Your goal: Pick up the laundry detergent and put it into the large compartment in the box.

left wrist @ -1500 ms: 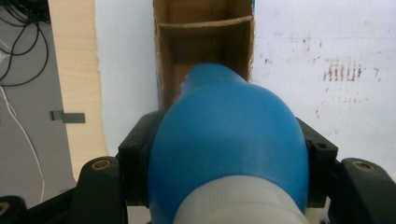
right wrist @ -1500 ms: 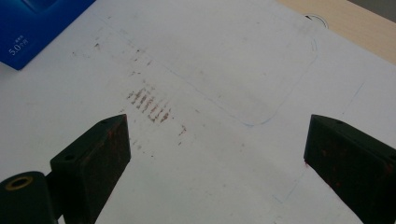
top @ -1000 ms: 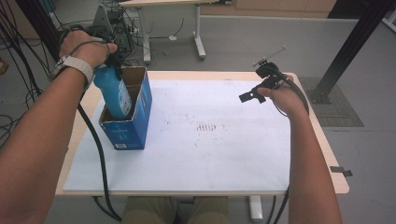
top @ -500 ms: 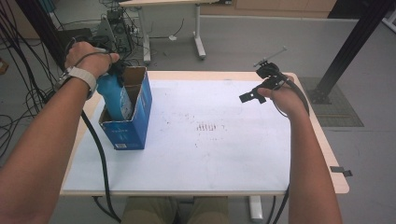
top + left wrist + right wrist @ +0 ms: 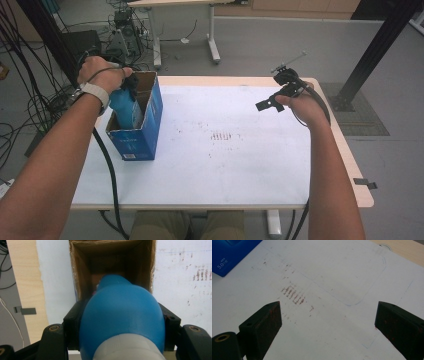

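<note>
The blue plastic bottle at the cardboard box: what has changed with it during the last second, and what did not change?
The left claw, shut on the blue plastic bottle with the white cap, has gone down, so the bottle now sits deeper in the open blue cardboard box. No grip was taken or released. The box has kept its place on the white table sheet, and the right claw has stayed open above the sheet.

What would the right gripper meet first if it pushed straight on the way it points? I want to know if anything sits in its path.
Probably just the white sheet on the table. The right gripper, open, points down at it, near the reddish smudges; depth is uncertain.
</note>
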